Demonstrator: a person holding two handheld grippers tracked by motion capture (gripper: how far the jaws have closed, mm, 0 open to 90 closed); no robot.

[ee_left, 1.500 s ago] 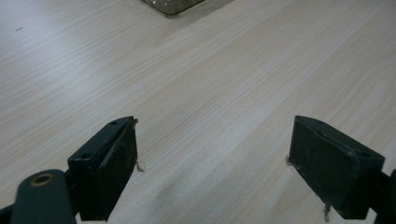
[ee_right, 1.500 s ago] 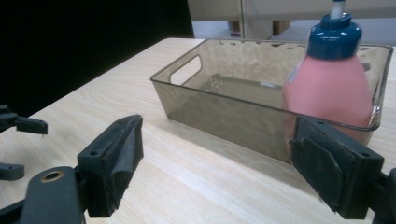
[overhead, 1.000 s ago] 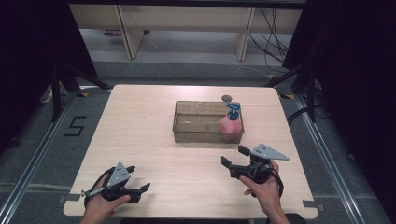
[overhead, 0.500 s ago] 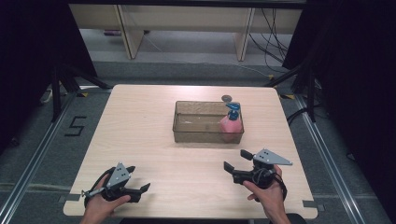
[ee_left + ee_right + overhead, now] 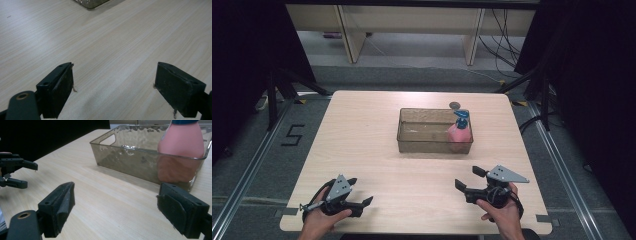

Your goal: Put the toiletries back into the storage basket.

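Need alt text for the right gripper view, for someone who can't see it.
The right gripper, jaws open and empty, points across a light wooden table at a clear tinted bin with a pink bottle standing in its right end. The left gripper sits at the far left edge.

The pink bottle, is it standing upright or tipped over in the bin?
Upright. The pink bottle stands at the clear bin's right end, blue cap on top.

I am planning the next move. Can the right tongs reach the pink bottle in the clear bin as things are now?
Probably yes. The right tongs are open and hold nothing, and bare table lies between them and the bin. The pink bottle stands at the bin's right end, its top above the rim, so coming from above looks free.
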